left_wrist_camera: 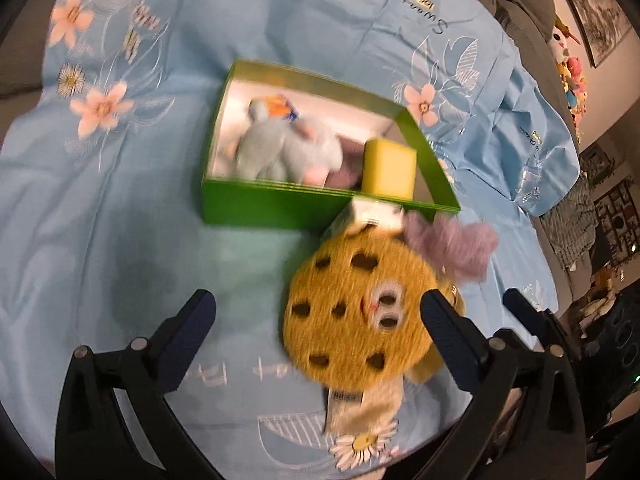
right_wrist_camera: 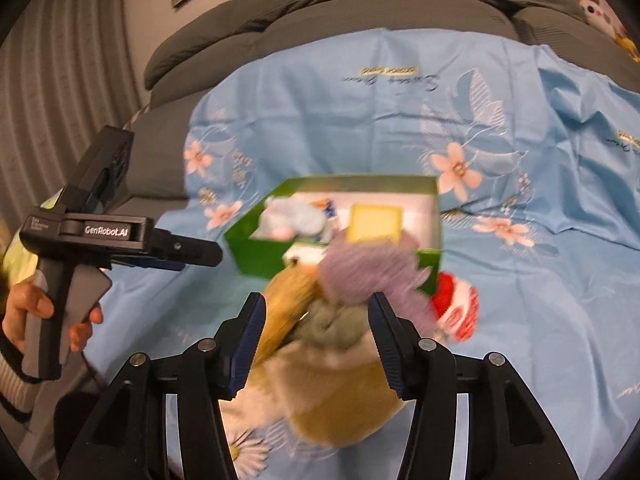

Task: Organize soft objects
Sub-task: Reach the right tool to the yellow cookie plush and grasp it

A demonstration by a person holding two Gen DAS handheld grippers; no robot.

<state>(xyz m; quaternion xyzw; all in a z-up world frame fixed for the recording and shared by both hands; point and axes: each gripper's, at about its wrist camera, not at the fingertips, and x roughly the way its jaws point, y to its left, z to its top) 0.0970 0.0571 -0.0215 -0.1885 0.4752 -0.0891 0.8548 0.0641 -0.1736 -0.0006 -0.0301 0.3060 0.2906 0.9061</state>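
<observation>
A green box (left_wrist_camera: 256, 210) sits on the blue flowered sheet; it holds a light blue plush (left_wrist_camera: 280, 148) and a yellow sponge (left_wrist_camera: 388, 170). The box also shows in the right wrist view (right_wrist_camera: 260, 256). A brown cookie plush (left_wrist_camera: 352, 312) with a purple tuft (left_wrist_camera: 452, 244) is just in front of the box. My left gripper (left_wrist_camera: 316, 320) is open, the cookie plush beside its right finger. My right gripper (right_wrist_camera: 316, 320) is open around the plush (right_wrist_camera: 332, 392); the purple tuft (right_wrist_camera: 360, 272) lies between the fingertips. Whether the fingers touch it is unclear. Both views are blurred.
A red and white soft toy (right_wrist_camera: 456, 308) lies right of the box. Grey sofa cushions (right_wrist_camera: 320, 4) rise behind the sheet. The left hand-held gripper (right_wrist_camera: 100, 236) shows at the left. More plush toys (left_wrist_camera: 568, 68) sit at the far right.
</observation>
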